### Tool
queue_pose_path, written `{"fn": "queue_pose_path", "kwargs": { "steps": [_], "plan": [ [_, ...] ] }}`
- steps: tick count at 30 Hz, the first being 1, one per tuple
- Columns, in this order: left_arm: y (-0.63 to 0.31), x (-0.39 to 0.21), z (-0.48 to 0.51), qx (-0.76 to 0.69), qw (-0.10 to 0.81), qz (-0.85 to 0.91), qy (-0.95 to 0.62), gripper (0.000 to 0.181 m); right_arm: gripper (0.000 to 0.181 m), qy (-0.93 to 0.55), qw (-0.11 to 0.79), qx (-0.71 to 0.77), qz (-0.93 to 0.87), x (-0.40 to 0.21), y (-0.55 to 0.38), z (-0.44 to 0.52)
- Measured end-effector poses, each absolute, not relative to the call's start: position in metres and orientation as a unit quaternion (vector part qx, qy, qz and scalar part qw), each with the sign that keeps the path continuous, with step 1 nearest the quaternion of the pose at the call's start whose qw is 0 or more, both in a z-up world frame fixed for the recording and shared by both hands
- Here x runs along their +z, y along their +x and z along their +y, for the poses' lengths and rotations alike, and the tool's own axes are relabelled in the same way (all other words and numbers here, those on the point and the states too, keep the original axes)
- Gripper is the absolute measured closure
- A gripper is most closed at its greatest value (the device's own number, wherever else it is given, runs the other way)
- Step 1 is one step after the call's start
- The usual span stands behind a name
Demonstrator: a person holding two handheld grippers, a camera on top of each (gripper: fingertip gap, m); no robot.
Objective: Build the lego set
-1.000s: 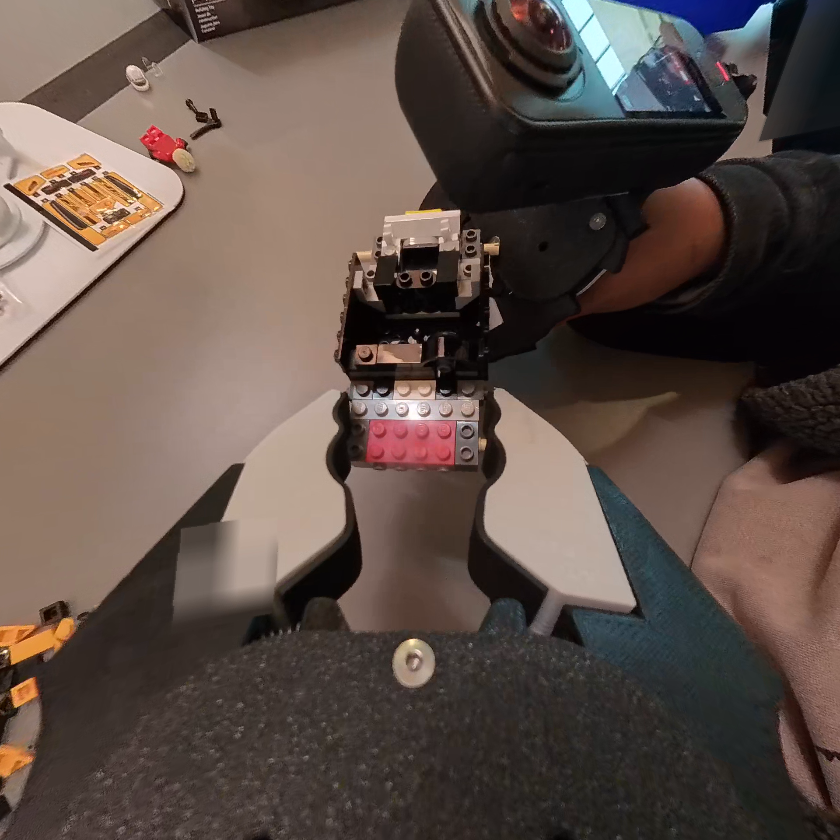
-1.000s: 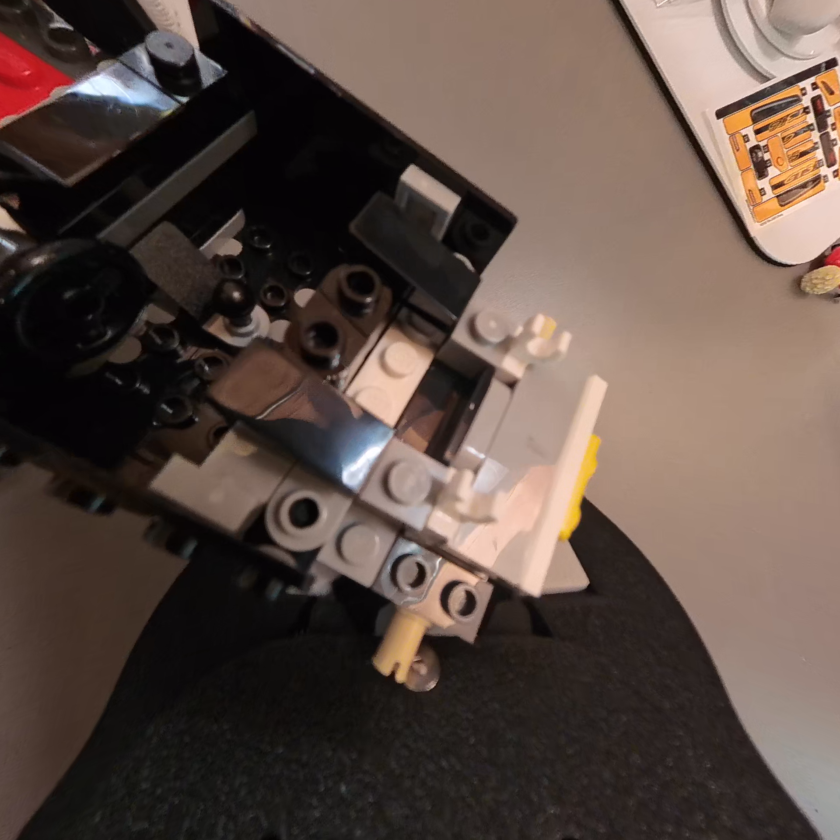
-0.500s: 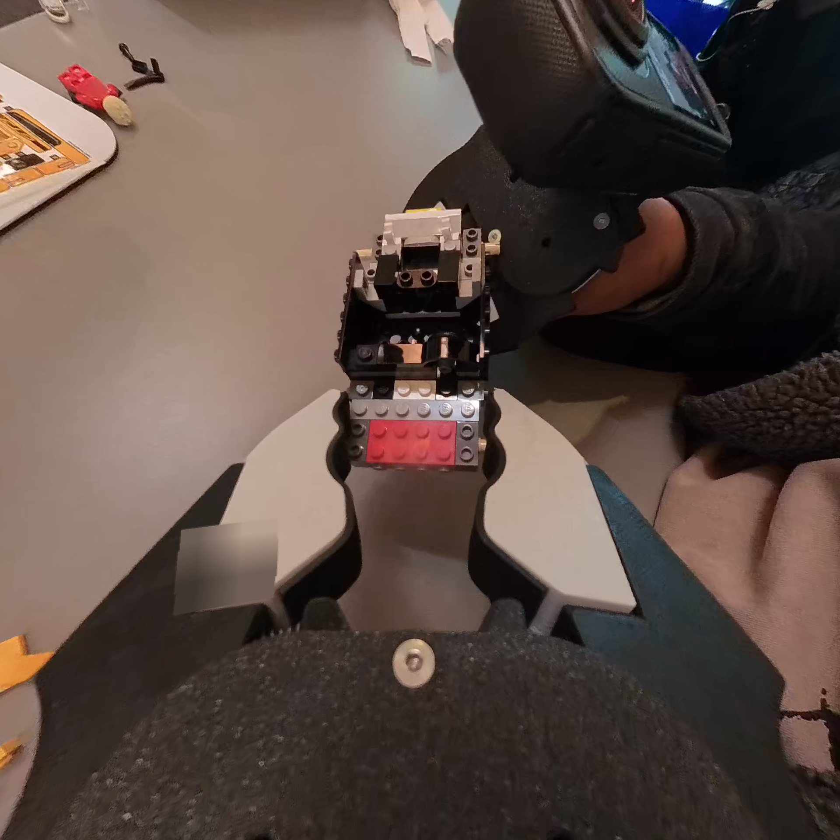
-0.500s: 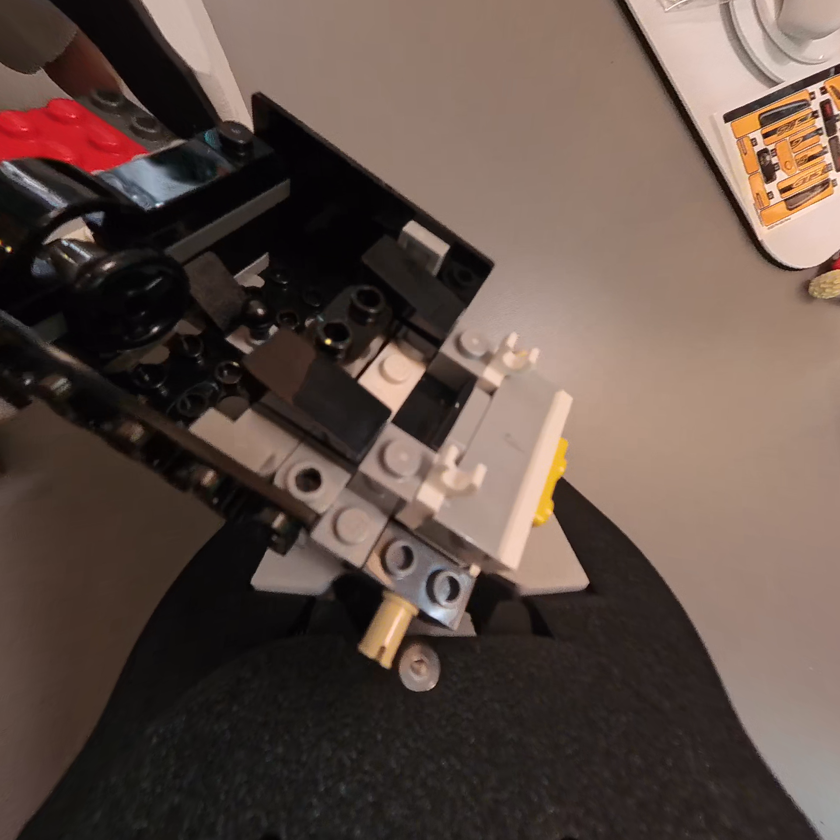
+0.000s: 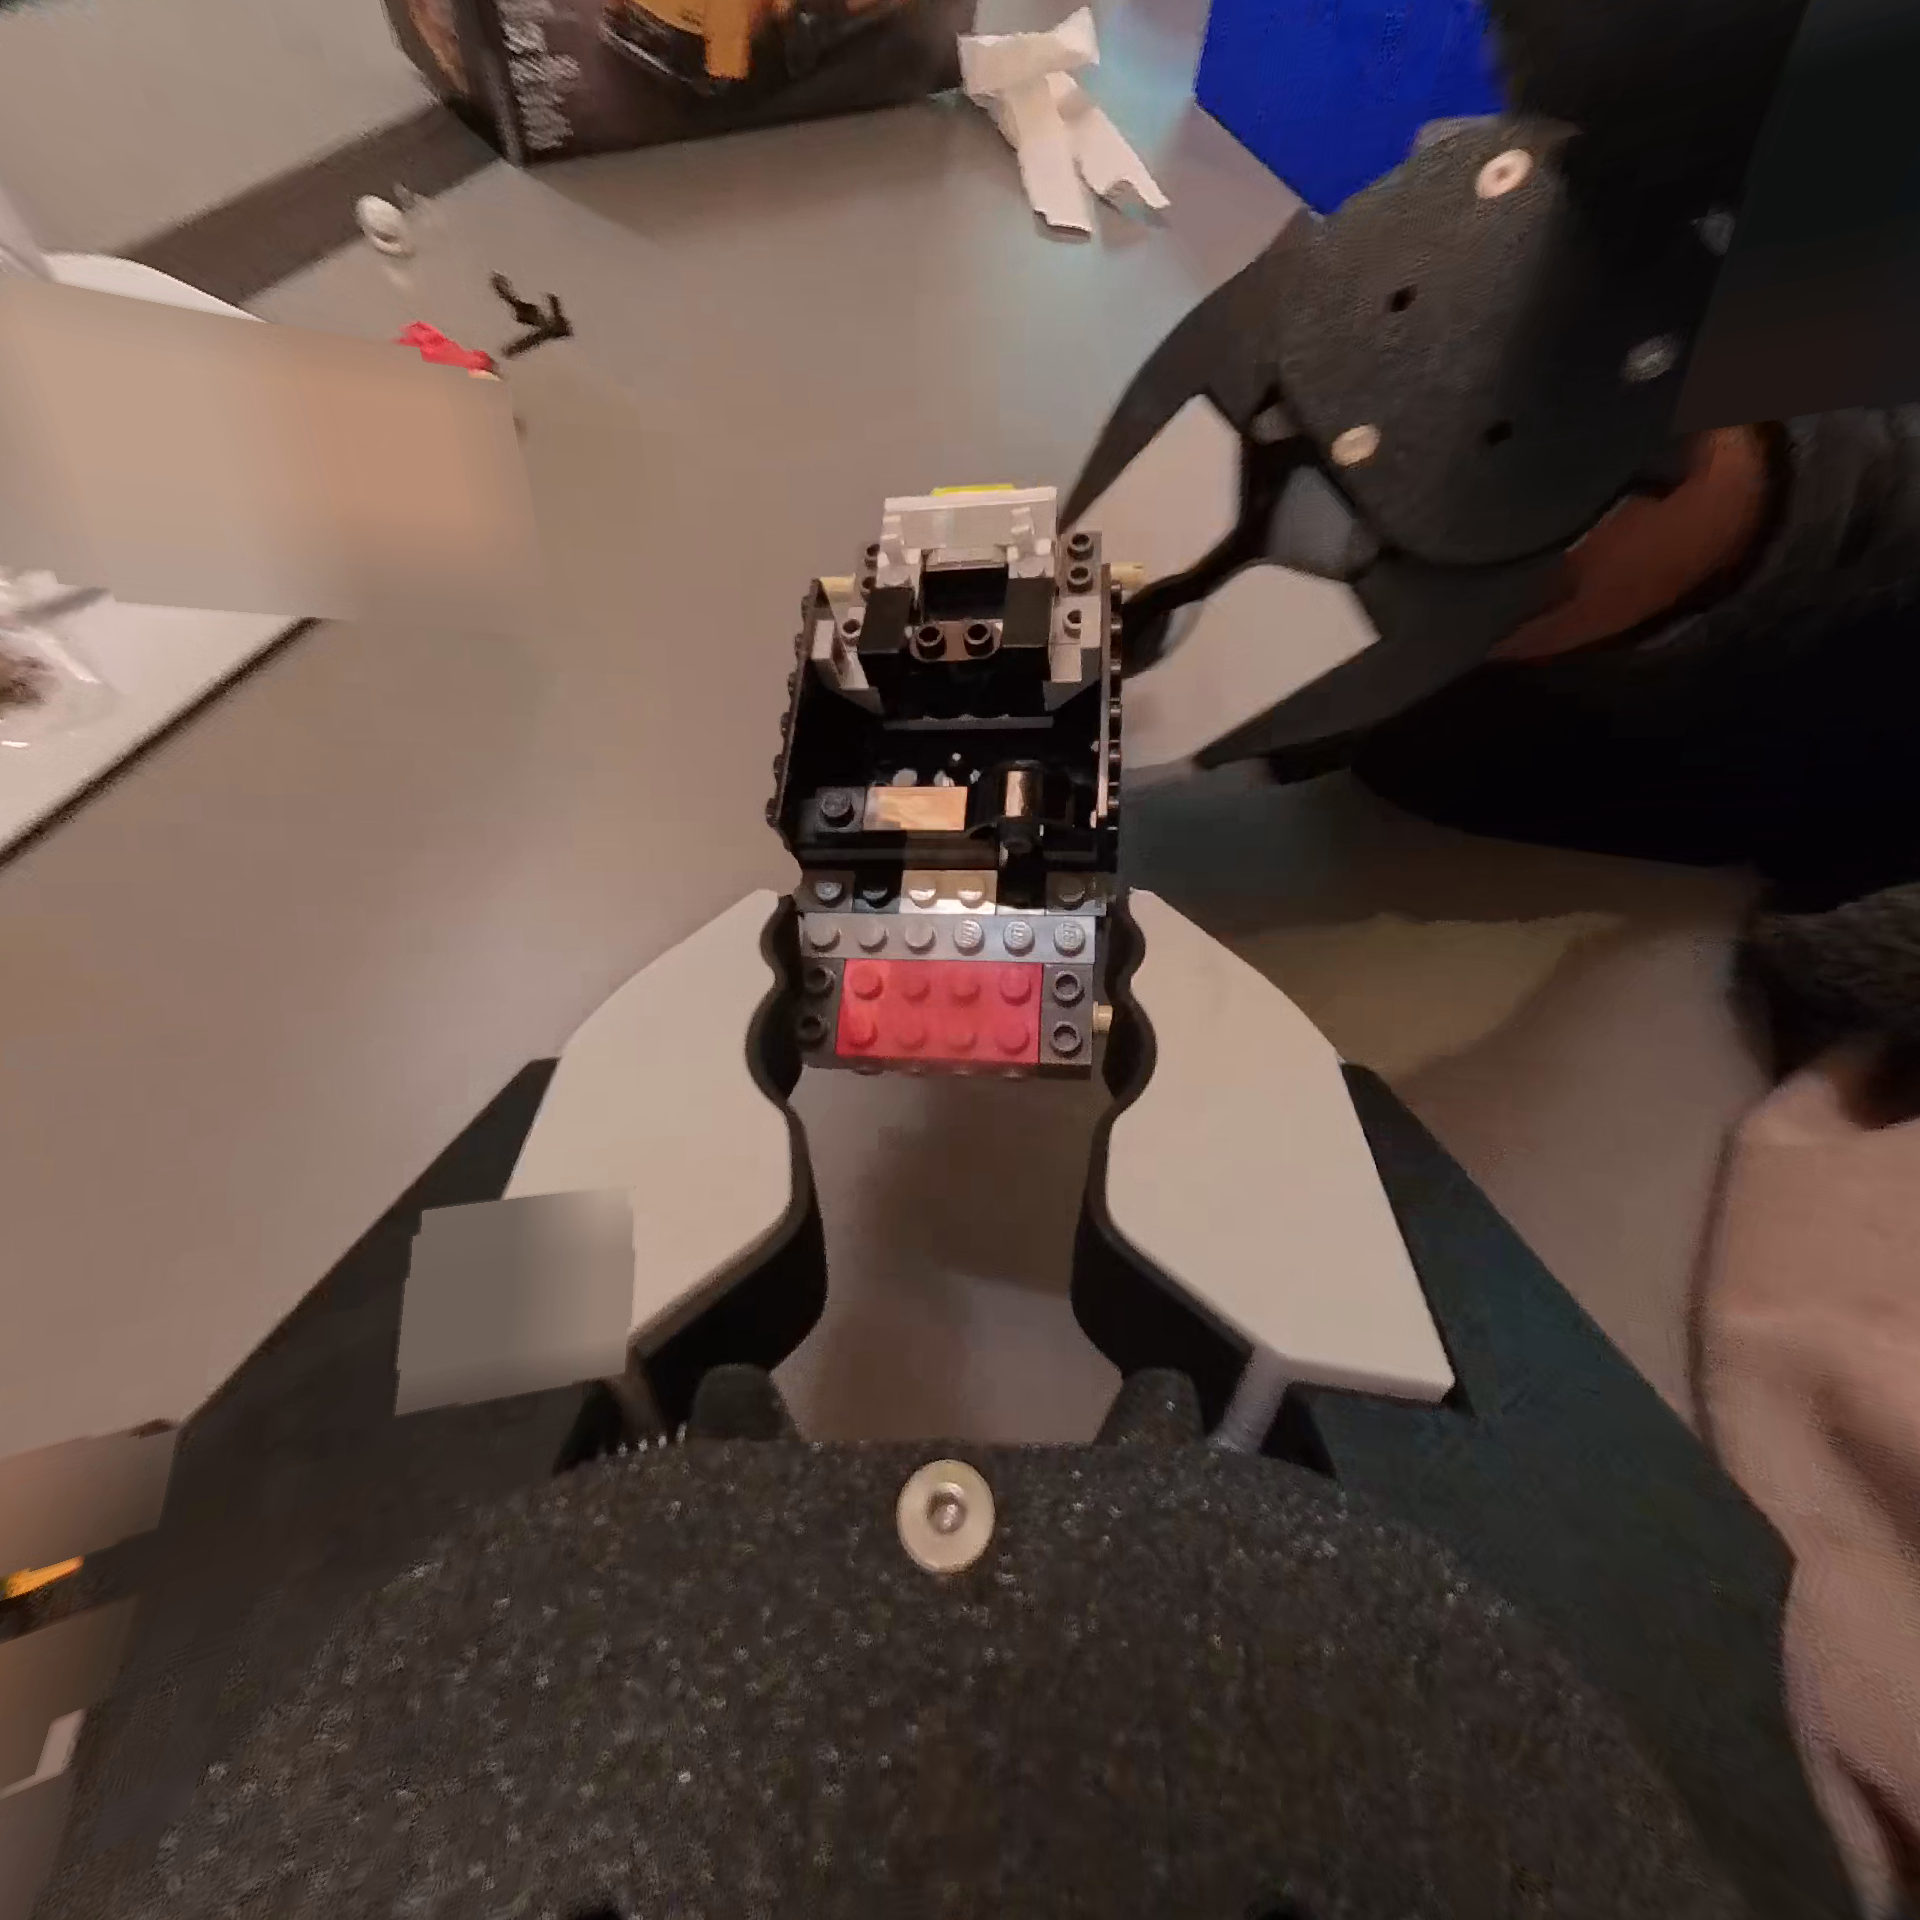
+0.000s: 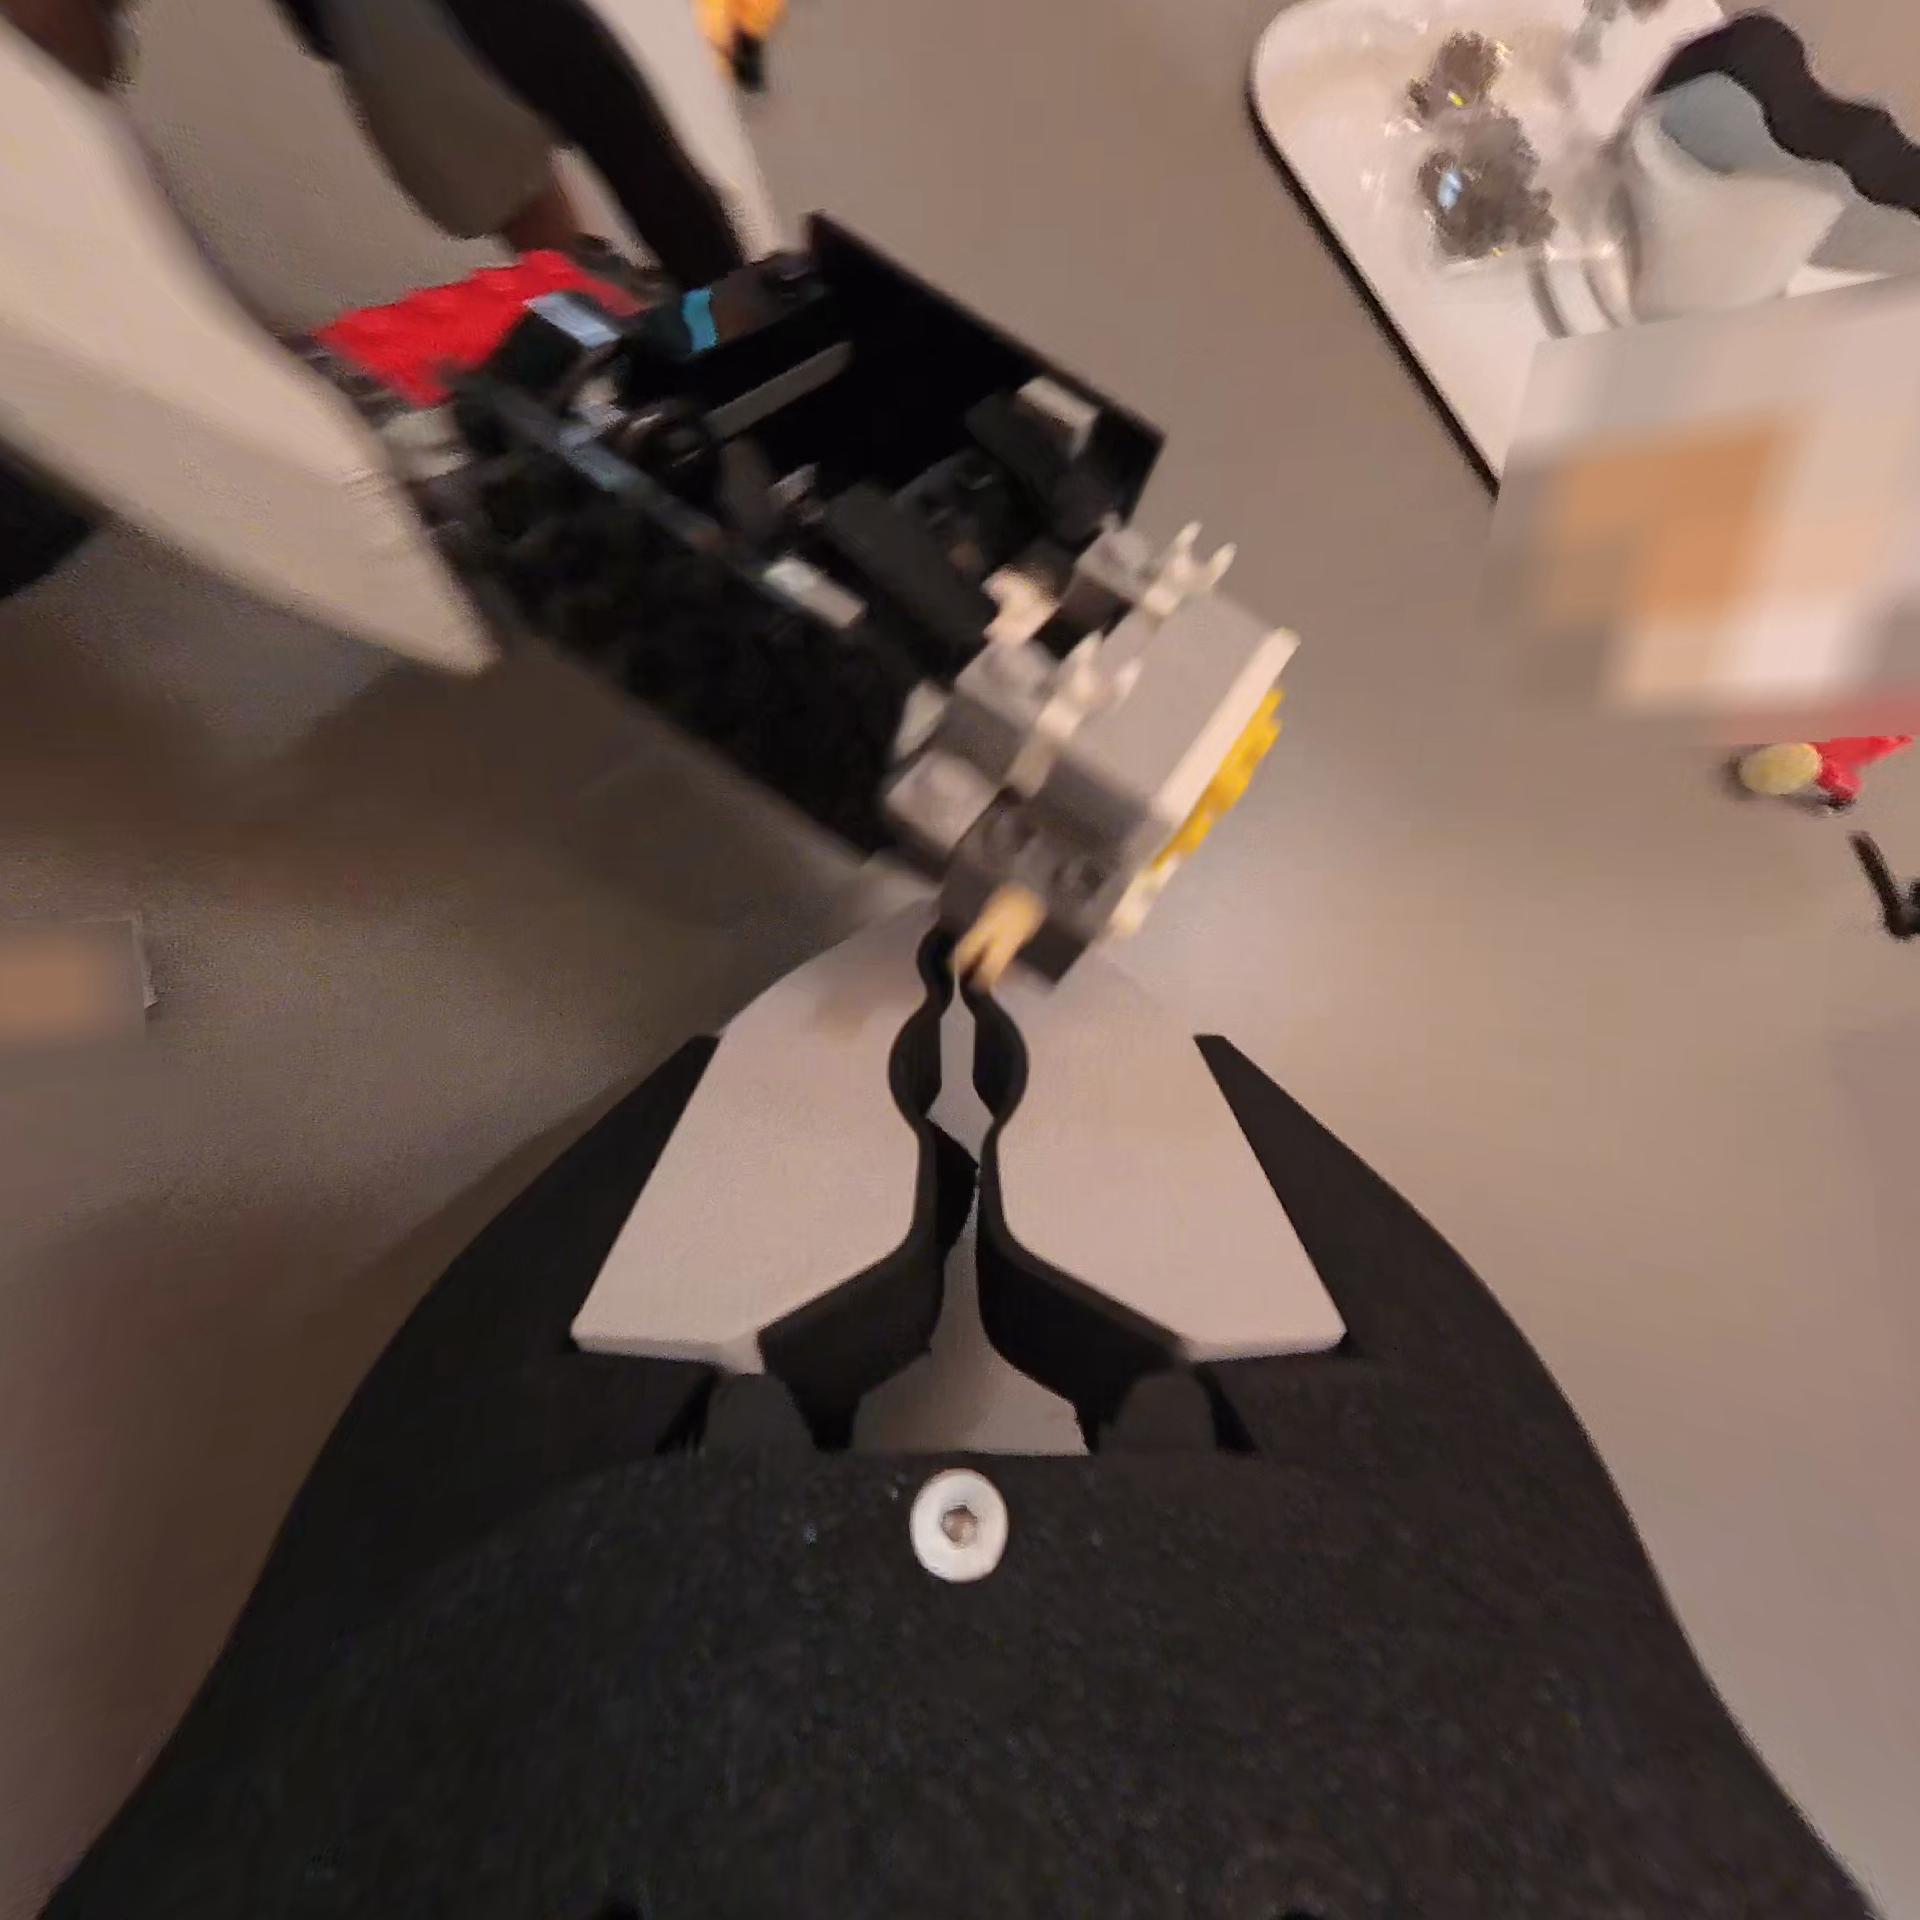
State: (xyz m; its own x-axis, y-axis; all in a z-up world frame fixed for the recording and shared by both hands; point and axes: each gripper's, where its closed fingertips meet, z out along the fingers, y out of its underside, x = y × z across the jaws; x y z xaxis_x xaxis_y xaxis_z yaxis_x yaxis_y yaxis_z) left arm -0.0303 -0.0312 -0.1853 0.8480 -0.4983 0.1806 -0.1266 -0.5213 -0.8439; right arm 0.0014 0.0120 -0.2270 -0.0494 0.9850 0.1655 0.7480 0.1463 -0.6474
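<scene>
A: Left wrist view first. What is in hand?

B: The left gripper (image 5: 951, 997) clamps the model (image 5: 951, 790) by its near end, one finger on each side of the block with the red brick (image 5: 940, 1023). The model is held above the grey table (image 5: 520, 831), its black open body pointing away, white and yellow parts at the far tip. The right gripper (image 5: 1127, 582) sits off to the right, its tips just beside the tan pin (image 5: 1135, 568) at the far corner.

A: So which step?

B: I judge a hold-and-work step: one gripper steadies, the other tends that pin. Loose bits (image 5: 488, 332) lie far left near a white tray (image 5: 125, 665).

A: And the right wrist view?

B: It is blurred. The right gripper's (image 6: 961, 961) jaws are nearly together, with only a thin gap. Their tips are at the tan pin (image 6: 992, 935) on the grey corner of the model (image 6: 831, 582). Whether they pinch it I cannot tell.

A: Next move?

B: Probably a careful push or pull straight along the pin's axis, while the left grip resists twisting.

A: What differs from a second ago?

B: Then the right gripper was pressed close, the model filling its view and hiding its fingers. Now it has backed off, and its fingers show. The left grip is unchanged.
</scene>
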Motion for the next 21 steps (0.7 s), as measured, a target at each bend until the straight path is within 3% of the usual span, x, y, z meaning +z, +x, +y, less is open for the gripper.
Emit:
{"fn": "queue_pose_path", "kwargs": {
  "steps": [6,17,21],
  "plan": [
    [-0.053,-0.193,-0.025,-0.144,0.476,0.209,-0.842,0.125,0.165,-0.464,0.203,0.366,-0.78,-0.204,0.011,-0.082],
    [-0.055,-0.207,-0.024,-0.125,0.467,0.239,-0.842,0.124,0.154,-0.393,0.156,0.291,-0.858,-0.242,0.023,-0.141],
    [-0.054,-0.209,-0.025,-0.124,0.462,0.239,-0.845,0.124,0.163,-0.406,0.174,0.268,-0.856,-0.248,0.018,-0.137]
  ]
}}
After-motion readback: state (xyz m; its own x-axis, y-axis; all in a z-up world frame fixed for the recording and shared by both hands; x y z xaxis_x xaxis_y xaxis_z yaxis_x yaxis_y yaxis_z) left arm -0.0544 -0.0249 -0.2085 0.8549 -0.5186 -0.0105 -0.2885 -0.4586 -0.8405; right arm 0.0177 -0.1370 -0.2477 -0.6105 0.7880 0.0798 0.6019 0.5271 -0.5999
